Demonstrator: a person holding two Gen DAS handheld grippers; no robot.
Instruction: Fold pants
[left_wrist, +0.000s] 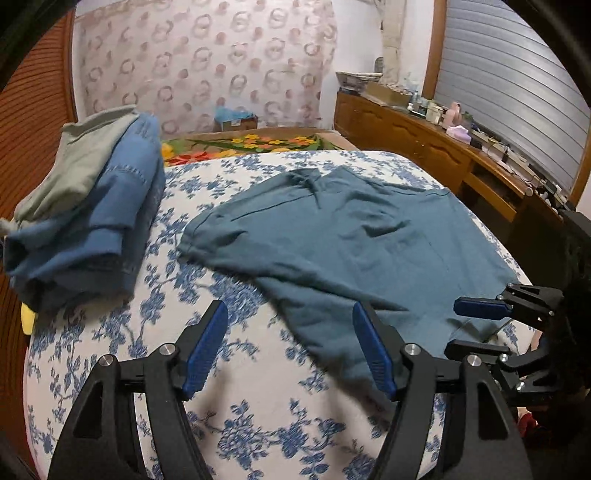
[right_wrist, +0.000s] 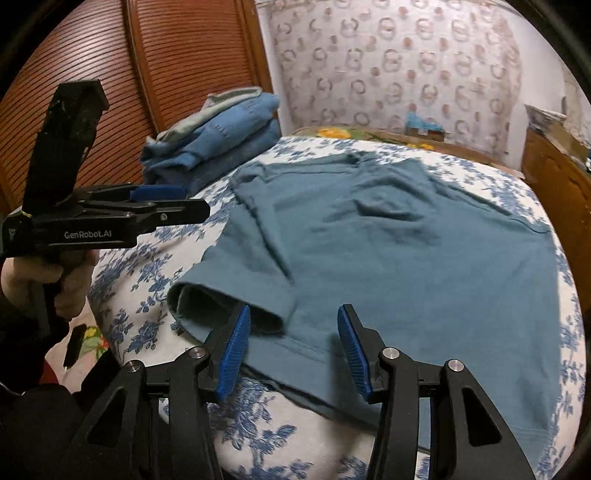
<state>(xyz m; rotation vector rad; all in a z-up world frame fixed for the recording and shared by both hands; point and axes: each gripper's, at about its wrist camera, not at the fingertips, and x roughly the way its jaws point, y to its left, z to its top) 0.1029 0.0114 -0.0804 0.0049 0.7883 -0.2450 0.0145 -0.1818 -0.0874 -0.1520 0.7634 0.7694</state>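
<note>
Pants (left_wrist: 343, 236), teal, lay spread flat on the bed (left_wrist: 258, 424); folded clothes (left_wrist: 92, 206) sat beside them. Both grippers, left (left_wrist: 291, 347) and right (right_wrist: 293, 350), hovered at their near edge, fingers released, grasping nothing.

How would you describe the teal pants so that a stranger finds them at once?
Look at the bed with the blue-flowered cover. The teal pants lie spread flat in its middle. Unlike the folded pile of blue and grey clothes beside them, they are unfolded.

A bed with a white cover printed with blue flowers (left_wrist: 236, 424) fills the room's middle. Behind it hangs a pale curtain with ring patterns (left_wrist: 207, 55). A long brown wooden dresser (left_wrist: 406, 133) stands at the right, with small bottles on top. Reddish-brown slatted wooden doors (right_wrist: 177, 55) stand at the left.
</note>
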